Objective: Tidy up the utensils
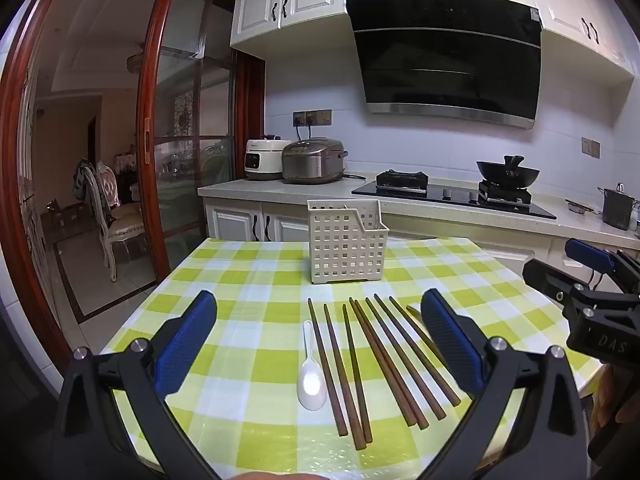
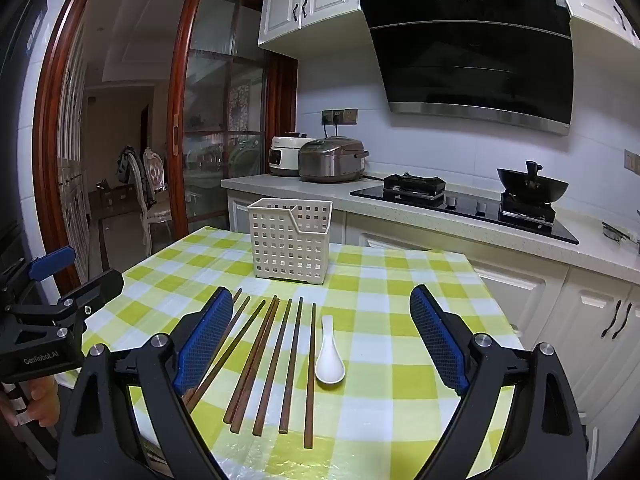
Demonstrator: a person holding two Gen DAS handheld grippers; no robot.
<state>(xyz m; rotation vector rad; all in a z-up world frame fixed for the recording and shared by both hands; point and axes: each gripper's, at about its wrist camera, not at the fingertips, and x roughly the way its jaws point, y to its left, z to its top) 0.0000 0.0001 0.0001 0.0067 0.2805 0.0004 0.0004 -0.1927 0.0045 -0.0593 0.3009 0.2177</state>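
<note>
Kitchen: I see white cabinets, a black range hood (image 1: 448,52) and a black glass hob (image 2: 464,208) on the pale counter behind my work area.
Surface: a table under a green-and-white checked cloth (image 1: 256,276) fills the lower part of both views.
Holder: a cream plastic lattice utensil basket (image 1: 346,242) stands upright at the far side of the table, apart from the utensils.
Chopsticks: dark brown wooden chopsticks (image 1: 376,364) lie loose in a fan on the cloth, nearer to me than the basket.
Spoon: a white ceramic soup spoon (image 2: 329,354) lies flat just beside the outermost chopstick, bowl end towards me.
Left gripper (image 1: 320,344): I have its blue-padded jaws spread wide, nothing held, above the utensils.
Right gripper (image 2: 322,340): likewise spread wide and empty; its left pad hides some chopstick ends, possibly one more utensil.
</note>
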